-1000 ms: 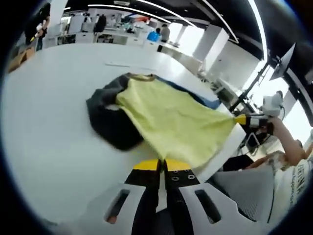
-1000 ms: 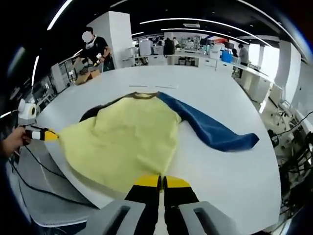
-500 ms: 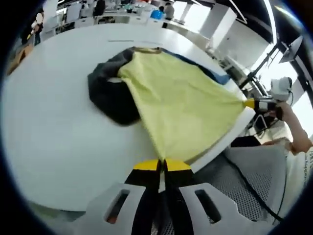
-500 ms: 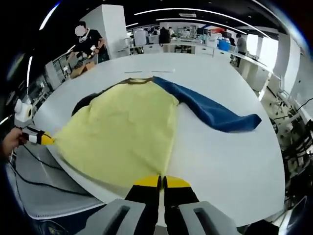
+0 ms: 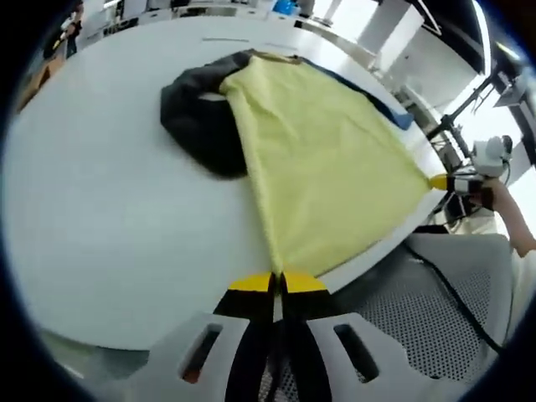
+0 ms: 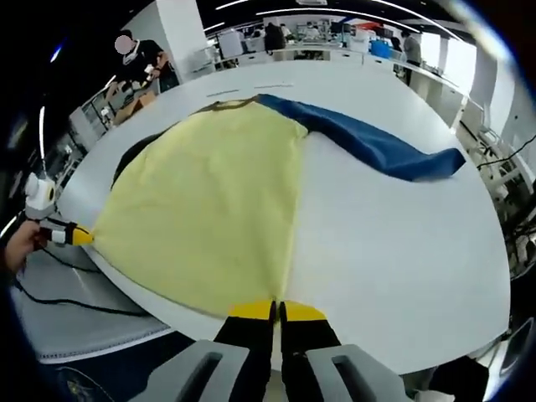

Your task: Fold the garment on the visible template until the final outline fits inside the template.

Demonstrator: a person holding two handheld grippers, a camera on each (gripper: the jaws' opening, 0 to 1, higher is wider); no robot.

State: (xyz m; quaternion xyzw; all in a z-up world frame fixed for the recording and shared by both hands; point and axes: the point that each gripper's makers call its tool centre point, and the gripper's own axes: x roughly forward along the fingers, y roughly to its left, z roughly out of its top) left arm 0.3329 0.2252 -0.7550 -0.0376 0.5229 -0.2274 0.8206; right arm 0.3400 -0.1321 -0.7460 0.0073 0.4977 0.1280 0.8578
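both grippers clamped at the desk's near edge: left gripper and right gripper, yellow-tipped jaws pressed together on the garment hem, a hand behind the left.

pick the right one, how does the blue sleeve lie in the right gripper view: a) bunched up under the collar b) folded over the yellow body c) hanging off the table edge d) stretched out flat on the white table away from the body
d: in the right gripper view the blue sleeve runs out from the shoulder of the yellow body and lies flat on the white table, its end short of the edge.
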